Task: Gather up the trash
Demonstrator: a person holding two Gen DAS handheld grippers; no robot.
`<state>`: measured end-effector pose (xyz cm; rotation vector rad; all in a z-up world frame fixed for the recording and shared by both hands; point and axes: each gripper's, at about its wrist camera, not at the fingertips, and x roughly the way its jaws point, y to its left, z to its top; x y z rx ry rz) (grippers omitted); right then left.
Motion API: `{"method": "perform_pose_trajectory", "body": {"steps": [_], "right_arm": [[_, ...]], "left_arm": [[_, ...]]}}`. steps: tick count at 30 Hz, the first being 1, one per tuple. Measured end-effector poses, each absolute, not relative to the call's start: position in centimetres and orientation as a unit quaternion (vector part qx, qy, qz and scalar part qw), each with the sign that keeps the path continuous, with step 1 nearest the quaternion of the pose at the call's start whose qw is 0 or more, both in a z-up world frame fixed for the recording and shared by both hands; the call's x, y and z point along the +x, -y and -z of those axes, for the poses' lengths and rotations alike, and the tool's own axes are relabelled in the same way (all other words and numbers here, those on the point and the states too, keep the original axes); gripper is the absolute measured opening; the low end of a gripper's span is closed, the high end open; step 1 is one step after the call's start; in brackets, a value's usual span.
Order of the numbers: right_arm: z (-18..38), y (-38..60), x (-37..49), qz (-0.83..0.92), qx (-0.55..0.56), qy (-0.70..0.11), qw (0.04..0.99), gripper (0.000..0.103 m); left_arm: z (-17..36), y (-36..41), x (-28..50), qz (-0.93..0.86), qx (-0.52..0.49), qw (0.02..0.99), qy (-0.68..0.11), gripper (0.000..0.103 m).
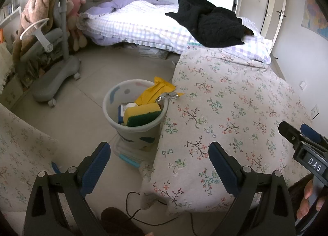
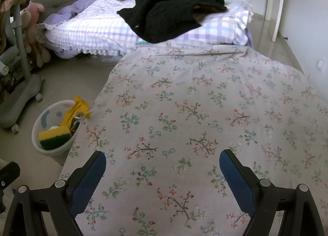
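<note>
Left and right wrist views of a bedroom. A tabletop (image 2: 205, 102) covered with a floral cloth filled the middle of both views; its far edge met a bed (image 2: 98, 31) with a checked purple-and-white quilt, on which a black garment (image 2: 164, 10) lay crumpled.

The task's thing — a pale, patterned trash bin (image 1: 114, 96) — stood on the tiled floor (image 1: 82, 102), just beside the left edge of the tabletop. It held a yellow-and-green sponge (image 1: 143, 115), a yellow wrapper (image 1: 155, 90) that rose above the rim, a crumpled piece of foil (image 1: 167, 96) at the rim nearest the tabletop, and a blue-and-white box (image 1: 122, 113), partly hidden. Whether the bin touched the cloth could not be told.

The left hand-held gripper (image 1: 158, 166) hung over the near left edge of the tabletop, its blue-padded jaws spread wide and released, with nothing between them. The right hand-held gripper (image 2: 163, 176) hung above the near part of the tabletop — jaws likewise spread wide and empty. In the left wrist view it appeared at the right margin, with a person's fingers (image 1: 307, 201) below it.

A grey wheeled chair (image 1: 55, 68), draped with a brown blanket (image 1: 39, 6), stood on the floor well apart from the bin, beside the bed.
</note>
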<state>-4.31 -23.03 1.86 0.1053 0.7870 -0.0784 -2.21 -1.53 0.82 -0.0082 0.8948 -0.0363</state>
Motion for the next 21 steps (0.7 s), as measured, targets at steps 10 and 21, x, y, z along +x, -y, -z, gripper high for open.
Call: {"method": "perform_pose_trajectory", "body": {"steps": [10,21], "right_arm": [[-1.85,22.95,-4.34,0.037,0.053,-0.384,0.921,0.093],[-1.82,22.96,-4.29,0.037,0.052,-0.383,0.922,0.093]], "left_arm": [[-0.81,1.51,-2.21,0.019,-0.005,0.901,-0.433,0.098],[-1.0,1.66,-2.04,0.019,-0.011,0.9,-0.434,0.098]]}}
